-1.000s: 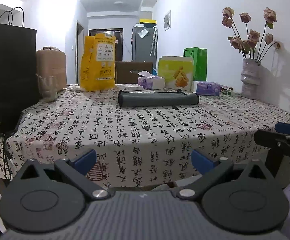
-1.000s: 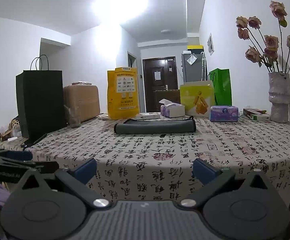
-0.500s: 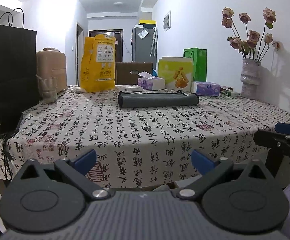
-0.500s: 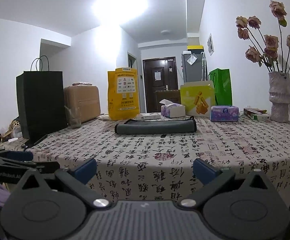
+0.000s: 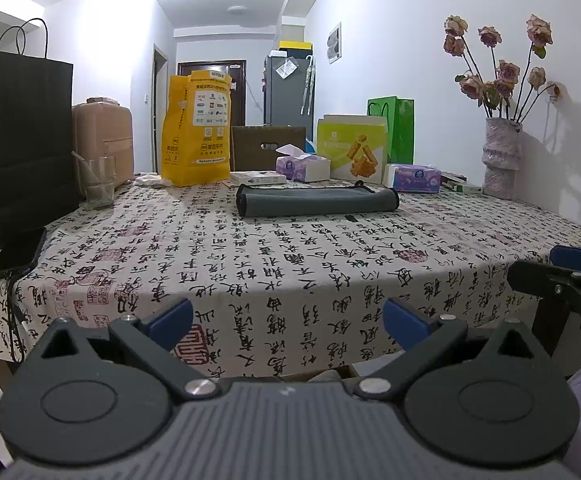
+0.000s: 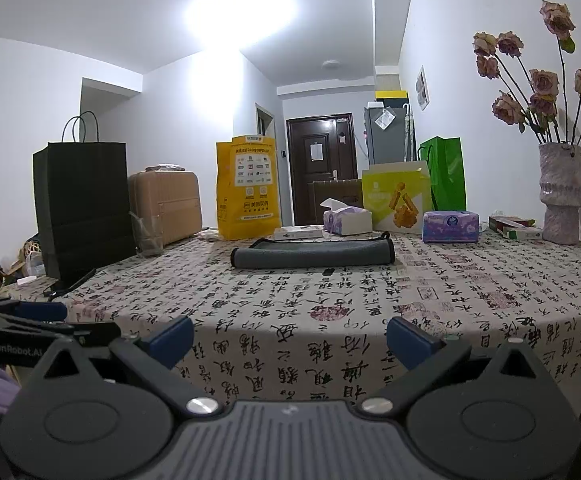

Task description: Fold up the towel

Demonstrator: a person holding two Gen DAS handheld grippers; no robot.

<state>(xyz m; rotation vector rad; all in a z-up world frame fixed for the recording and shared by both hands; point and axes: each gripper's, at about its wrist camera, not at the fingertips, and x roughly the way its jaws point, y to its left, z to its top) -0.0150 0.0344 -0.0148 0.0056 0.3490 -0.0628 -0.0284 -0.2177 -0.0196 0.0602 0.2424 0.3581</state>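
Far beyond both open jaws, towel.

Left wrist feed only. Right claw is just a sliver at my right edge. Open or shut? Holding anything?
Observer: The right claw is wide open, with nothing between its blue pads.
Operator: The black bag blocks my left. Anything beyond it?
Observer: Yes, there is floor clutter past the black bag: small items I can't identify.
Operator: Any marking on my claw?
Observer: From the right wrist view, the left claw shows the text GenRobot.AI on its side.
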